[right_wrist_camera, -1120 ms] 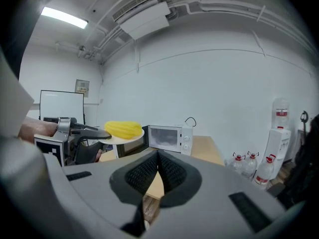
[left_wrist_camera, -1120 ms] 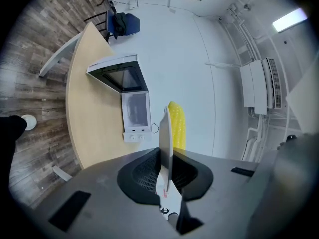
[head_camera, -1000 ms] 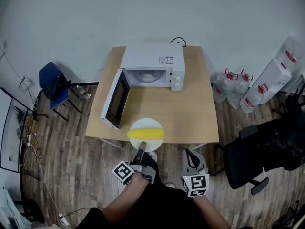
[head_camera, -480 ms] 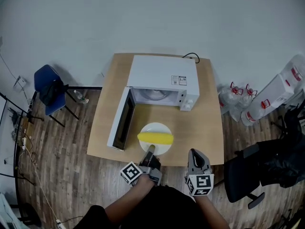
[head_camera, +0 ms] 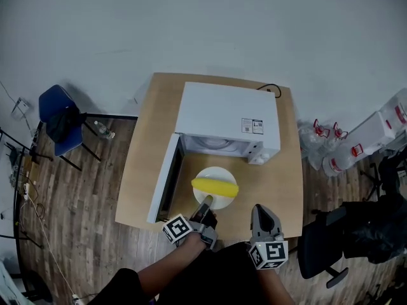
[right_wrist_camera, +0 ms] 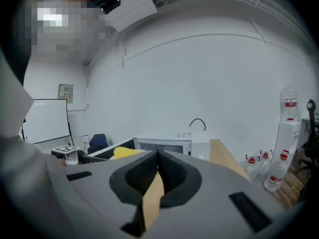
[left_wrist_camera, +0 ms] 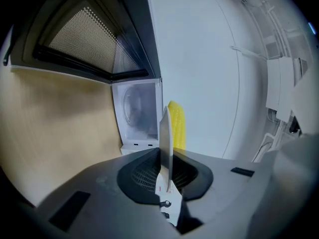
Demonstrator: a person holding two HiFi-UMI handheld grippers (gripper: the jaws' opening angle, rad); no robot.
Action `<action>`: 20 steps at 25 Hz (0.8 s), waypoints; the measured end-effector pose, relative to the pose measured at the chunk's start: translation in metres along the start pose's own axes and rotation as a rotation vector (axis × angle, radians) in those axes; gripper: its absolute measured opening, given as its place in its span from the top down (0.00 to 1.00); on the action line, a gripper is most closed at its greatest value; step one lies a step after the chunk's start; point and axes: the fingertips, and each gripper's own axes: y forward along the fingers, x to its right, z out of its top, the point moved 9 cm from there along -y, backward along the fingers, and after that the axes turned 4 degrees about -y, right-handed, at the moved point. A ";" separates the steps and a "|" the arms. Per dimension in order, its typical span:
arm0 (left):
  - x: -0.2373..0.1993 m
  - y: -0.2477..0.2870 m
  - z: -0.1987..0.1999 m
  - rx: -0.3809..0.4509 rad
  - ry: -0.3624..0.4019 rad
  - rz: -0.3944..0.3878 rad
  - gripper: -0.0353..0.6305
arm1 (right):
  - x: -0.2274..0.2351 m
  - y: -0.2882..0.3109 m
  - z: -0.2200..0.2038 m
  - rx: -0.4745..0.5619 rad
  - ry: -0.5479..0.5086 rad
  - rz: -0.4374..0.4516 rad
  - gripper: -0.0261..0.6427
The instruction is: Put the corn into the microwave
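Note:
A yellow corn cob (head_camera: 215,186) lies on a white plate (head_camera: 213,172). My left gripper (head_camera: 206,202) is shut on the plate's near rim and holds it over the wooden table (head_camera: 143,164), just in front of the white microwave (head_camera: 226,116). The microwave door (head_camera: 164,186) stands open to the left. In the left gripper view the plate (left_wrist_camera: 164,128) shows edge-on between the jaws, with the corn (left_wrist_camera: 177,126) beside it and the microwave cavity (left_wrist_camera: 135,111) ahead. My right gripper (head_camera: 260,210) is shut and holds nothing, at the table's near edge, right of the plate.
A blue chair (head_camera: 58,114) stands left of the table. Water bottles (head_camera: 325,146) and a black office chair (head_camera: 327,240) are on the right. A black cable (head_camera: 269,89) loops behind the microwave. A whiteboard (right_wrist_camera: 46,118) stands far left.
Both grippers have come forward over the table's near edge. The plate with the corn has moved closer to the open microwave.

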 end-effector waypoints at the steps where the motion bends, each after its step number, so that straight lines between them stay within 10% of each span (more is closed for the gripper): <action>1: -0.003 0.004 0.005 -0.001 0.014 0.010 0.90 | -0.002 0.003 0.005 0.016 -0.001 0.008 0.87; 20: -0.042 0.075 0.047 0.126 -0.019 0.045 0.90 | 0.037 0.102 -0.001 -0.043 -0.042 0.080 0.87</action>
